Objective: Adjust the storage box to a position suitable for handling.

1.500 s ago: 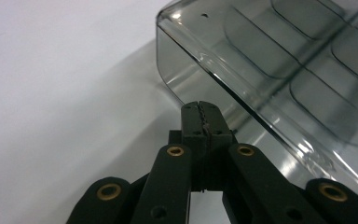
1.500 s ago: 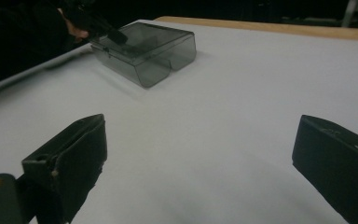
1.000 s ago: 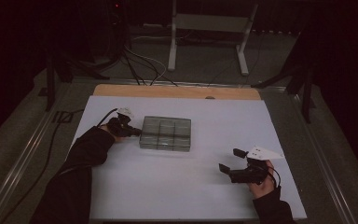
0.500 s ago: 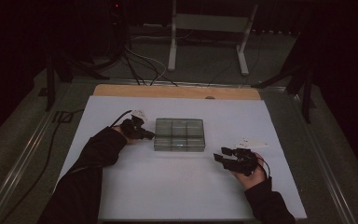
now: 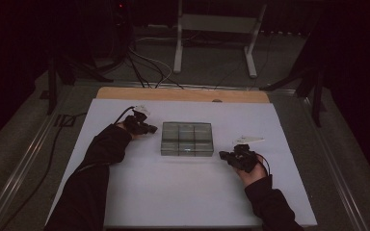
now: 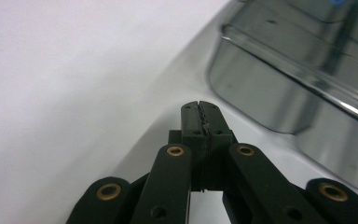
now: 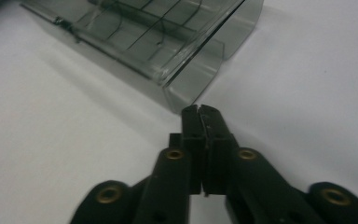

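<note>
My left gripper (image 5: pixel 150 129), a black two-jaw tool of matte plastic links with brass-coloured rivets, sits left of centre in the high view, its tip just beside the left wall of the clear smoky-grey plastic compartment box (image 5: pixel 187 139) that lies in the middle of the white, smooth table sheet (image 5: pixel 183 192). In the left gripper view the jaws are pressed together with nothing between them, their toothed inner faces meeting in a thin zigzag seam at the tip (image 6: pixel 200 114), and the glossy rounded corner of the box (image 6: pixel 279 88) fills the upper right of the frame, near the tip but apart from it. My right gripper (image 5: pixel 225 156) lies right of centre in the high view, by the box's lower right corner, with a pale three-cornered plate above it. Its jaws have just been closing and now stand pressed flat together on nothing, as the right gripper view shows (image 7: pixel 200 114); the box's translucent corner (image 7: pixel 191 79), with thin dividing walls inside and a lid edge along its top, stands just beyond the tip in the upper middle of that frame. Whether the tip touches the corner I cannot tell.
</note>
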`<state>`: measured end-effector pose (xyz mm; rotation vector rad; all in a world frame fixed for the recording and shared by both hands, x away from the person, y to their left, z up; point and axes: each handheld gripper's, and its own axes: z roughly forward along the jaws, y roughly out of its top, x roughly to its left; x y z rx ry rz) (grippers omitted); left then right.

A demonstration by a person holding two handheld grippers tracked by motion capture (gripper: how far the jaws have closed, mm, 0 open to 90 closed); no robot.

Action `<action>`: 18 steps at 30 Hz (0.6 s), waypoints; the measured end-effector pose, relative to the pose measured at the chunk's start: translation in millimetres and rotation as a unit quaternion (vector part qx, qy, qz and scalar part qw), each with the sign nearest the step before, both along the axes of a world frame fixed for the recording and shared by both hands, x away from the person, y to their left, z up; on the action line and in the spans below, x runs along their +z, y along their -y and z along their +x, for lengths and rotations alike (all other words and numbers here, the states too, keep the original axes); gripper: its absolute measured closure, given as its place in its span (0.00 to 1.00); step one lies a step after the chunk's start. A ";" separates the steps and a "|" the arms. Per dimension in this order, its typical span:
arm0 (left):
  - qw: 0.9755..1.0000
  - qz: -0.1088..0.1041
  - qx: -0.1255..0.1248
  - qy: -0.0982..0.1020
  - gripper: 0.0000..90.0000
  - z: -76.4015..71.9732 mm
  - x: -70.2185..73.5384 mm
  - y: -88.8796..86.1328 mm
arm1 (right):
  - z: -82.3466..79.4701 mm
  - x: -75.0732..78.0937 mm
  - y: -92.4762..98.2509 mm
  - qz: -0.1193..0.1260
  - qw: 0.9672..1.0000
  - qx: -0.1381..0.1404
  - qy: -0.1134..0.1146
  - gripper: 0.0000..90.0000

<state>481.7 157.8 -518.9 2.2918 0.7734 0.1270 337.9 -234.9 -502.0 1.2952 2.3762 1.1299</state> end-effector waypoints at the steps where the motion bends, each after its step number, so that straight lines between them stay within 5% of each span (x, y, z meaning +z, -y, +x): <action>1: 1.000 0.004 0.000 0.002 1.00 2.5 -0.2 0.3 | 1.8 -0.7 -1.2 0.005 1.000 0.000 -0.004 1.00; 9: 1.000 -0.017 0.007 0.010 1.00 18.0 -0.4 7.5 | 8.7 -4.4 -12.6 -0.004 1.000 -0.004 -0.017 1.00; 18: 0.999 -0.023 -0.018 0.020 1.00 16.4 2.9 19.2 | 10.6 -6.0 -11.9 0.004 1.000 -0.004 -0.024 1.00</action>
